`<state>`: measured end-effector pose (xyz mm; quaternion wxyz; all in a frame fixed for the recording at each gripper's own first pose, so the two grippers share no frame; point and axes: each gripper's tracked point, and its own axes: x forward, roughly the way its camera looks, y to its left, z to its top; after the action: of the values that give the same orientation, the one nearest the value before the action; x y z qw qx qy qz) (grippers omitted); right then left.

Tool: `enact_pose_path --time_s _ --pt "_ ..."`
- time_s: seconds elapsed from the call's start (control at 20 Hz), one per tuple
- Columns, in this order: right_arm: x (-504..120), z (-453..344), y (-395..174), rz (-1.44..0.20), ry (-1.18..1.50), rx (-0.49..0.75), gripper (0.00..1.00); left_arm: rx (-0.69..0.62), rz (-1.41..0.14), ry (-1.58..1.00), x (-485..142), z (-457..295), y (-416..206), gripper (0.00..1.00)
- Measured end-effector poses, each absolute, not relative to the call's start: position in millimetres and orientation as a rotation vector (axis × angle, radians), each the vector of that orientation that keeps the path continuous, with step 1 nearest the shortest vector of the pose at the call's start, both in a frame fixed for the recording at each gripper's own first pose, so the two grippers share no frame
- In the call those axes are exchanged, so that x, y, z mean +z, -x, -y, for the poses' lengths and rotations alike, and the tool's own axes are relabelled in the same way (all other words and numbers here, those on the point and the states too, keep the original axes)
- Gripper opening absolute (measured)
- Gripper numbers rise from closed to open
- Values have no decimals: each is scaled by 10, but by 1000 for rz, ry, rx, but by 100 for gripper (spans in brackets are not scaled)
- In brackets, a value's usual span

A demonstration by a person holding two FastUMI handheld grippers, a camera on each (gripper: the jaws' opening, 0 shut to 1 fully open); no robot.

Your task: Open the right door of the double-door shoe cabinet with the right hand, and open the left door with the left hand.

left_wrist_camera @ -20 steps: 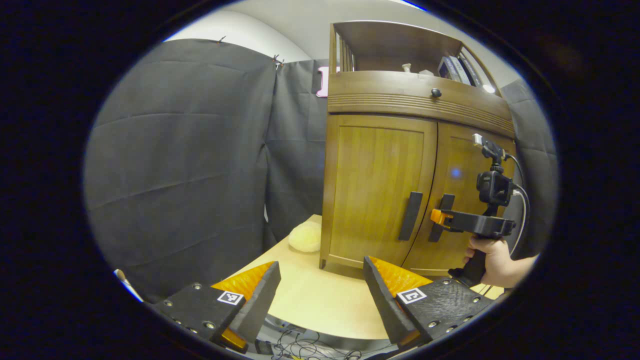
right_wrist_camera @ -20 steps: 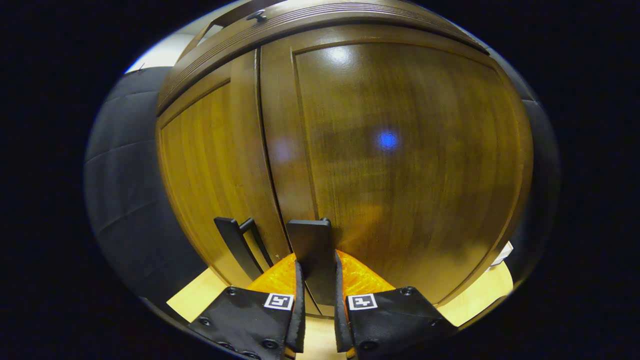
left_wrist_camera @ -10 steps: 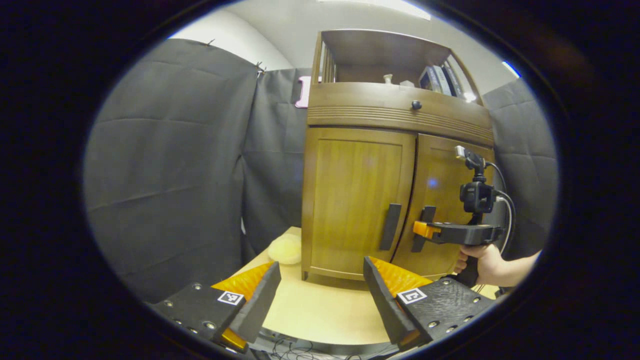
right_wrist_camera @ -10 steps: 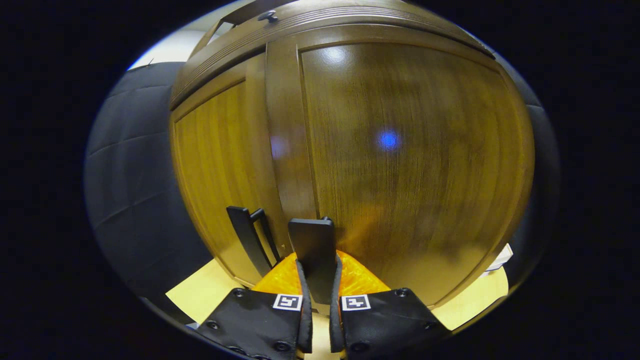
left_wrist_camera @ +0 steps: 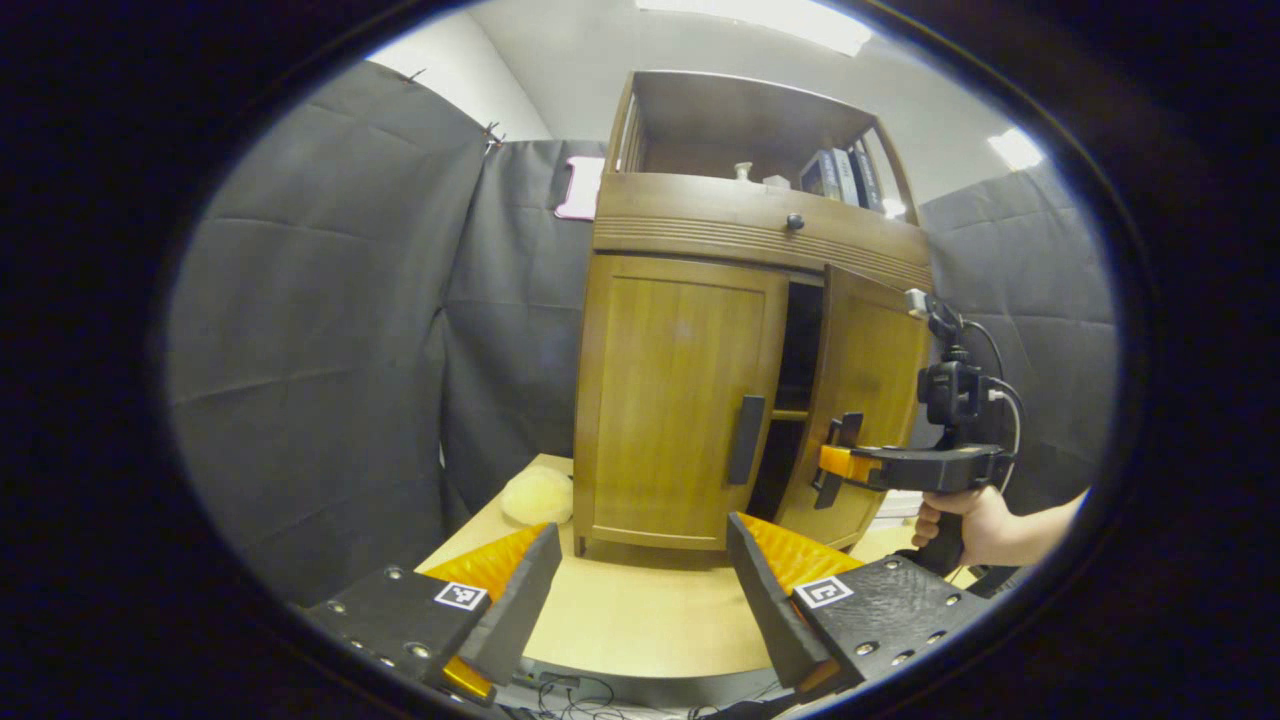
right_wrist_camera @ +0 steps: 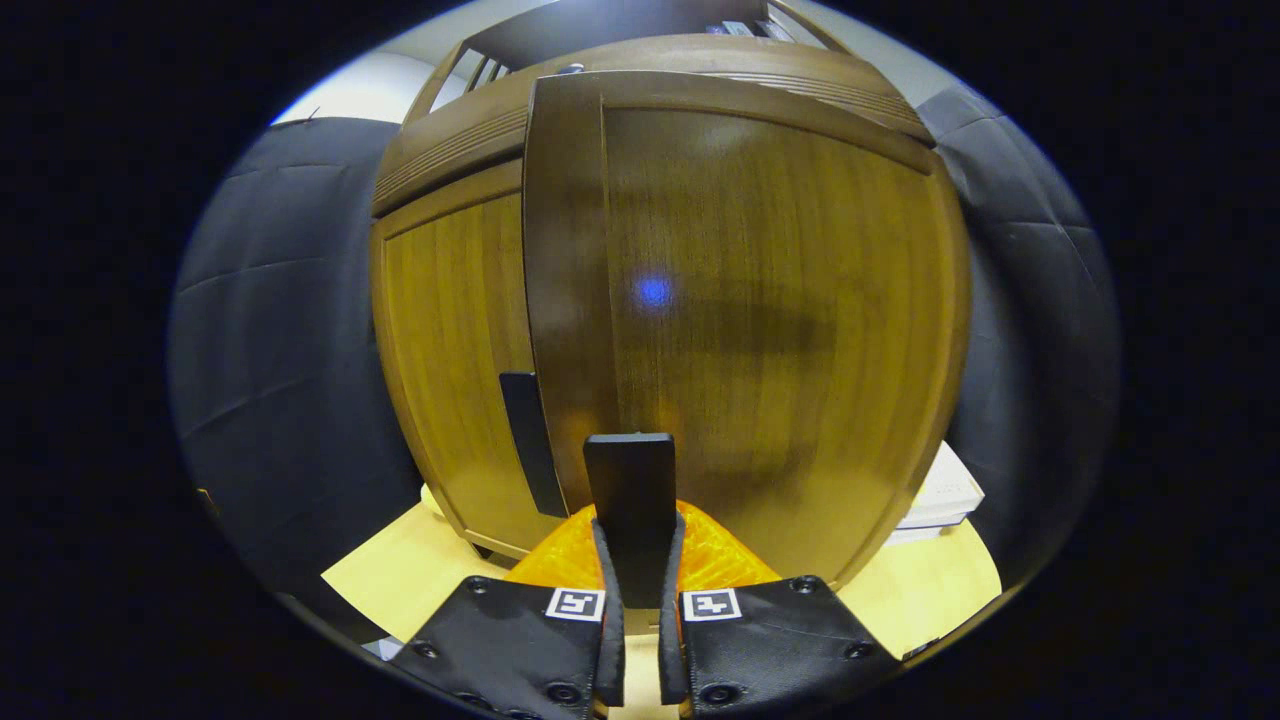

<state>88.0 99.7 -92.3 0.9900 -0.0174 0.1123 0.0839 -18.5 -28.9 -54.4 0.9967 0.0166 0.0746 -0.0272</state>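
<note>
**A:** So your right tongs [right_wrist_camera: 640, 560] are clamped on the right door's handle [right_wrist_camera: 630, 500], both fingers pressing the flat black bar from either side. In the left gripper view you can see those tongs [left_wrist_camera: 835, 462] at the same handle [left_wrist_camera: 832, 455], with your hand [left_wrist_camera: 965, 520] wrapped around the grip below. The right door [left_wrist_camera: 865, 400] is swung partway out from the shoe cabinet [left_wrist_camera: 700, 220], and there's a dark gap between it and the left door [left_wrist_camera: 675, 400].

**B:** And the left side?

**A:** Your left tongs [left_wrist_camera: 640, 590] are spread wide with nothing between the fingers, hovering over the counter [left_wrist_camera: 640, 620], well apart from the cabinet. The left door sits flush and closed, its handle [left_wrist_camera: 746, 440] untouched. In the right gripper view that left door [right_wrist_camera: 450, 350] and its handle [right_wrist_camera: 525, 440] sit just left of the open door's edge.

**B:** Anything else around?

**A:** A pale fluffy thing [left_wrist_camera: 538, 494] sits on the counter by the cabinet's left corner; I can't really tell what it is. A few books [left_wrist_camera: 840, 175] stand on the open shelf up top, and a knob [left_wrist_camera: 795, 221] sits on the drawer front above the doors. There's also something white and flat [right_wrist_camera: 945, 495] on the counter to the right of the cabinet, maybe stacked paper.
</note>
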Motion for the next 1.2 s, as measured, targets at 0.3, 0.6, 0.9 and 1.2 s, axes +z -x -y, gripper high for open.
enact_pose_path --time_s 0.3,0.6,0.9,1.2 --pt "-919 -724 -484 -210 31 93 15 -148 -137 -34 -575 322 214 96" --pt "-926 -392 -131 -197 21 27 12 -219 -142 -27 -665 389 205 96" --pt "-902 24 183 -165 12 -23 12 -287 -145 -3 -749 509 137 96" --pt "-911 332 337 -198 -37 -52 11 -296 -148 23 -803 544 120 96"
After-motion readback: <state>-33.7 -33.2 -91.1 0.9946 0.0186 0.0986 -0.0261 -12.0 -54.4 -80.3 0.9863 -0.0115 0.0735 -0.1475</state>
